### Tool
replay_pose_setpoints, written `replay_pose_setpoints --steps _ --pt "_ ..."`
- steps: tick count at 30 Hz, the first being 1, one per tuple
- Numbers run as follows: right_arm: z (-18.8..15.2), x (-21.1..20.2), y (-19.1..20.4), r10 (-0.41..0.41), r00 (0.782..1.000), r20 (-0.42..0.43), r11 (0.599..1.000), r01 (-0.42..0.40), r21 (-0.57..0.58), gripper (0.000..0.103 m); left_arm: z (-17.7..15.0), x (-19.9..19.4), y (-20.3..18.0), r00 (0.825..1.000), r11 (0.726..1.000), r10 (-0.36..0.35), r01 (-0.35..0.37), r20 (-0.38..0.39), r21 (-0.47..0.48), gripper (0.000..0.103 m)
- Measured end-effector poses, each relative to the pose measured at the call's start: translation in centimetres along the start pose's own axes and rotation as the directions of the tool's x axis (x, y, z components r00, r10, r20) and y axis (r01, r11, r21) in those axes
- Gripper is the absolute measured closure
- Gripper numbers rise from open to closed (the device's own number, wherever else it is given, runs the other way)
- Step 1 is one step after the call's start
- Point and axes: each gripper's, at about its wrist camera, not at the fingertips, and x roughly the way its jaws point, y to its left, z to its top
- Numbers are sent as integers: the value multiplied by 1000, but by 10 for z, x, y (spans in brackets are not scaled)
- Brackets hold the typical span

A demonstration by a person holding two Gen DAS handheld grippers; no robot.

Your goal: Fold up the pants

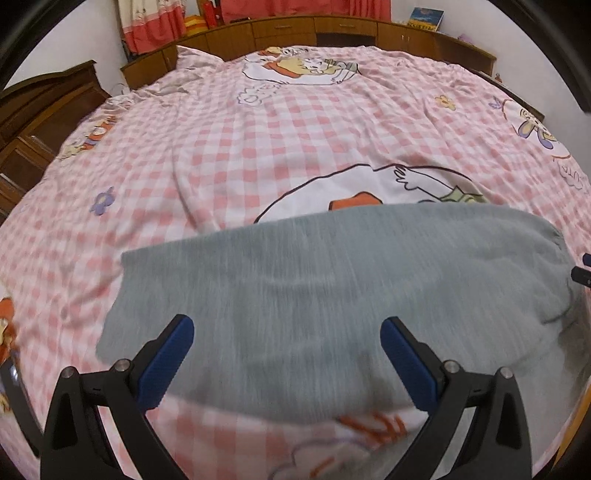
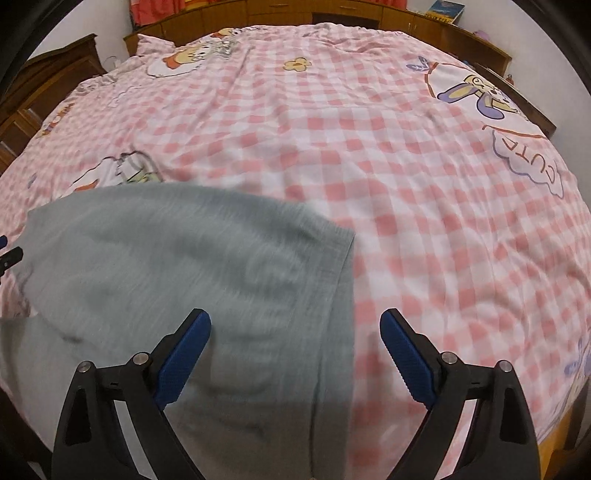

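The grey pants (image 1: 325,291) lie flat across the near part of the bed, folded lengthwise into a long band. My left gripper (image 1: 286,326) is open and empty, hovering over the left part of the pants. In the right wrist view the pants (image 2: 177,266) fill the lower left, with a hemmed end running down the middle. My right gripper (image 2: 295,321) is open and empty above that end. A bit of the other gripper shows at each view's side edge (image 1: 583,275).
The bed is covered by a pink and white checked sheet (image 1: 295,140) with cartoon prints. A wooden headboard with cabinets (image 1: 295,29) runs along the far side, and dark wooden furniture (image 1: 40,107) stands at the left. Red curtains hang behind.
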Motion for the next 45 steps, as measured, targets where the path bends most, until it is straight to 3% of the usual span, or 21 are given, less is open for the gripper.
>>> replay_pose_setpoints --steps 4,10,14,23,26,28,29,31,32,33,35,39,45 --pt "15 15 -8 -9 1000 -16 1000 9 12 8 19 21 6 999 999 -37 38 -29 31 0" --pt "34 36 -13 -15 999 -48 1000 15 14 11 55 51 18 999 994 0 6 -48 109 0" --pt "39 56 -15 23 995 -100 1000 -21 21 14 71 70 23 998 983 45 -35 -54 182 0" --pt "36 69 -15 38 995 -91 999 -40 -16 13 72 108 28 988 959 -72 106 -137 262 1" --pt "33 69 -16 36 996 -82 999 -37 -12 13 67 111 27 976 956 -151 184 -156 228 22" --pt "33 71 -12 31 997 -73 999 -32 -15 16 64 110 24 957 946 -224 259 -184 197 55" --pt "32 69 -10 36 997 -63 999 -38 -18 22 63 109 23 950 940 -245 281 -194 192 60" --pt "32 62 -6 43 998 -52 998 -45 -32 34 62 106 18 942 933 -267 306 -203 191 84" --pt "31 58 -3 38 998 -43 998 -40 -44 42 61 104 17 936 928 -282 321 -210 187 87" --pt "30 54 -2 37 999 -34 998 -39 -56 56 59 101 13 939 929 -274 315 -209 196 89" --pt "32 46 -1 63 998 -25 996 -65 -56 74 55 92 9 942 925 -271 312 -198 217 92" --pt "36 24 -4 114 993 29 993 -113 -46 80 57 72 12 934 923 -314 342 -167 175 99" --pt "34 -9 0 150 982 117 987 -143 -68 81 70 27 32 940 935 -337 340 -46 99 100"
